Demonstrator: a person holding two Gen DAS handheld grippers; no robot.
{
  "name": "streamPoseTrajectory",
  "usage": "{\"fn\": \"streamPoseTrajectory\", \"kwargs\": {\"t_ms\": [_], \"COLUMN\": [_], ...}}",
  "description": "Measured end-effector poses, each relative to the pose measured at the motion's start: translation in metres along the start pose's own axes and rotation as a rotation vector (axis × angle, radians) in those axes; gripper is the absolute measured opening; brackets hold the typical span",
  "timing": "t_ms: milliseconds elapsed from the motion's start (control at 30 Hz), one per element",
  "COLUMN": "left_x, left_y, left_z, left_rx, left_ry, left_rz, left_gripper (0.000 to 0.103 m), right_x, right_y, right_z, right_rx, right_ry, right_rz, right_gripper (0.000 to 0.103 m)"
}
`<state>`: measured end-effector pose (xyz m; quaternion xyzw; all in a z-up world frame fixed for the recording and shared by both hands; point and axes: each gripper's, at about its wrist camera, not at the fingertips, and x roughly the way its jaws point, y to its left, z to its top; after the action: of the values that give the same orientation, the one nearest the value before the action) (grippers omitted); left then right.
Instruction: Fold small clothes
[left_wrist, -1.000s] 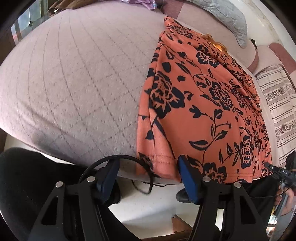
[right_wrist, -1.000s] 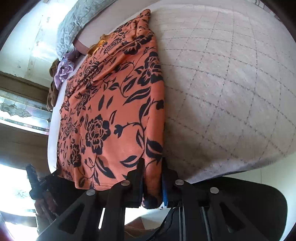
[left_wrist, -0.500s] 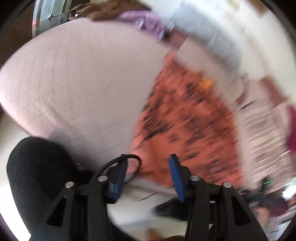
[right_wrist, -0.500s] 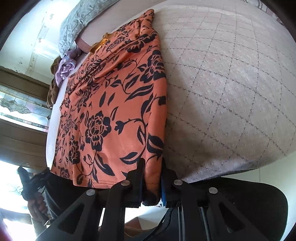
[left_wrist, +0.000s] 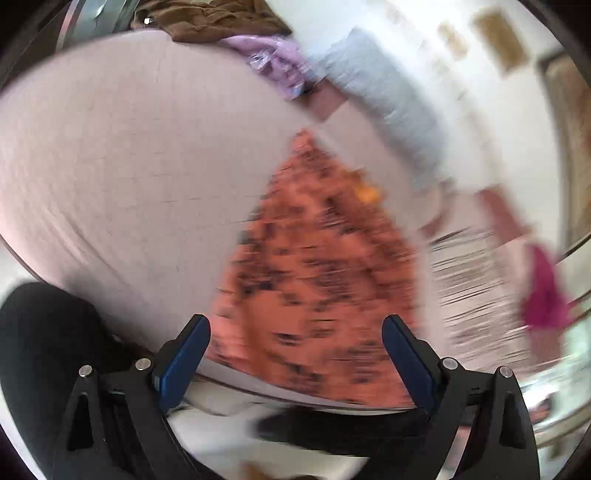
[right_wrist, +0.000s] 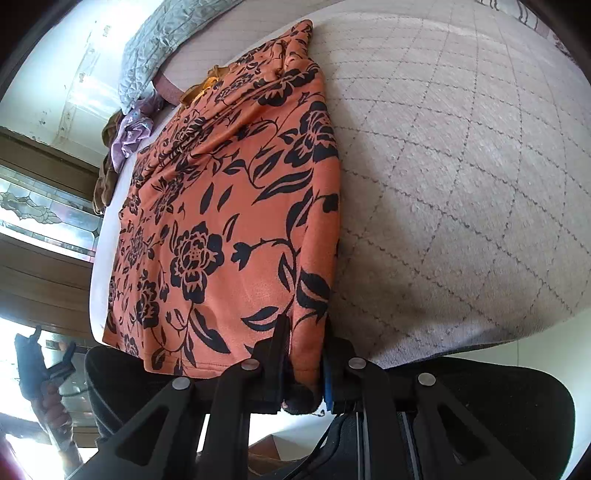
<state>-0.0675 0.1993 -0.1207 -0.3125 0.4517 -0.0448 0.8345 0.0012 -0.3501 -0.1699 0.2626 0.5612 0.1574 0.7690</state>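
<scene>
An orange garment with a black flower print (right_wrist: 229, 206) lies lengthwise on a pale quilted bed (right_wrist: 461, 166). My right gripper (right_wrist: 304, 347) is shut on the garment's near right corner at the bed's front edge. In the blurred left wrist view the garment (left_wrist: 317, 273) lies ahead, and my left gripper (left_wrist: 295, 343) is open wide and empty, held above the garment's near hem. The left gripper also shows far left in the right wrist view (right_wrist: 40, 373).
A grey pillow (right_wrist: 166, 40) and a purple cloth (right_wrist: 129, 136) lie at the head of the bed. A brown cloth (left_wrist: 207, 18), a striped fabric (left_wrist: 476, 280) and a magenta cloth (left_wrist: 543, 295) lie around the garment. My black-clad legs (left_wrist: 44, 354) are at the bed's edge.
My left gripper has opened wider and swung back and up, off the garment's left corner, with strong motion blur. My right gripper has kept its hold on the corner.
</scene>
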Motion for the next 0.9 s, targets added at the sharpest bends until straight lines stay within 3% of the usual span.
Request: {"fn": "streamPoseTrajectory", "kwargs": {"t_ms": [100, 167, 200, 233, 267, 333, 433, 533, 600, 667, 700, 733, 767, 800, 833, 867, 900], "left_x": [0.053, 0.079, 0.078, 0.076, 0.074, 0.066, 0.032, 0.031, 0.054, 0.075, 0.077, 0.077, 0.077, 0.078, 0.081, 0.077, 0.067], "left_y": [0.011, 0.016, 0.015, 0.011, 0.007, 0.007, -0.004, -0.001, 0.012, 0.019, 0.02, 0.017, 0.014, 0.01, 0.006, 0.0, -0.006], "left_z": [-0.005, -0.013, -0.018, -0.019, -0.019, -0.017, -0.014, -0.014, -0.02, -0.022, -0.022, -0.022, -0.022, -0.022, -0.021, -0.019, -0.018], "left_rx": [0.018, 0.036, 0.069, 0.101, 0.152, 0.139, 0.155, 0.133, 0.108, 0.083, 0.077, 0.073, 0.075, 0.093, 0.123, 0.145, 0.148], "left_ry": [0.09, 0.151, 0.131, 0.13, 0.131, 0.127, 0.033, 0.028, 0.093, 0.154, 0.142, 0.131, 0.121, 0.113, 0.117, 0.11, 0.079], "left_rz": [0.104, 0.144, 0.179, 0.22, 0.27, 0.225, 0.196, 0.191, 0.226, 0.254, 0.252, 0.241, 0.224, 0.228, 0.249, 0.251, 0.227], "left_gripper": [0.089, 0.068, 0.064, 0.048, 0.009, 0.007, 0.007, 0.008, 0.01, 0.014, 0.017, 0.029, 0.037, 0.037, 0.005, 0.006, 0.006], "right_x": [0.0, 0.0, -0.001, -0.001, -0.001, 0.0, 0.001, -0.012, -0.013, -0.004, -0.002, -0.001, 0.0, 0.001, 0.003, 0.005, 0.003], "right_y": [0.001, 0.0, -0.001, -0.001, -0.002, -0.002, 0.003, 0.0, -0.009, -0.006, -0.004, -0.002, -0.002, -0.002, -0.001, 0.001, 0.002], "right_z": [0.001, 0.0, 0.0, 0.0, 0.0, 0.0, 0.002, 0.002, 0.003, 0.003, 0.003, 0.004, 0.005, 0.006, 0.007, 0.007, 0.007], "right_rx": [-0.003, -0.003, -0.003, -0.002, 0.0, -0.004, -0.017, 0.028, 0.08, 0.036, 0.028, 0.032, 0.044, 0.056, 0.05, 0.038, 0.03], "right_ry": [0.002, 0.0, -0.002, -0.002, -0.002, 0.004, 0.02, -0.028, -0.038, -0.003, 0.011, 0.017, 0.017, 0.018, 0.021, 0.024, 0.018], "right_rz": [0.006, 0.011, 0.014, 0.017, 0.018, 0.015, 0.003, 0.035, 0.034, 0.001, -0.004, 0.009, 0.031, 0.053, 0.039, 0.023, -0.004], "right_gripper": [0.019, 0.019, 0.019, 0.019, 0.019, 0.016, 0.01, 0.012, 0.016, 0.021, 0.03, 0.043, 0.049, 0.051, 0.05, 0.038, 0.01]}}
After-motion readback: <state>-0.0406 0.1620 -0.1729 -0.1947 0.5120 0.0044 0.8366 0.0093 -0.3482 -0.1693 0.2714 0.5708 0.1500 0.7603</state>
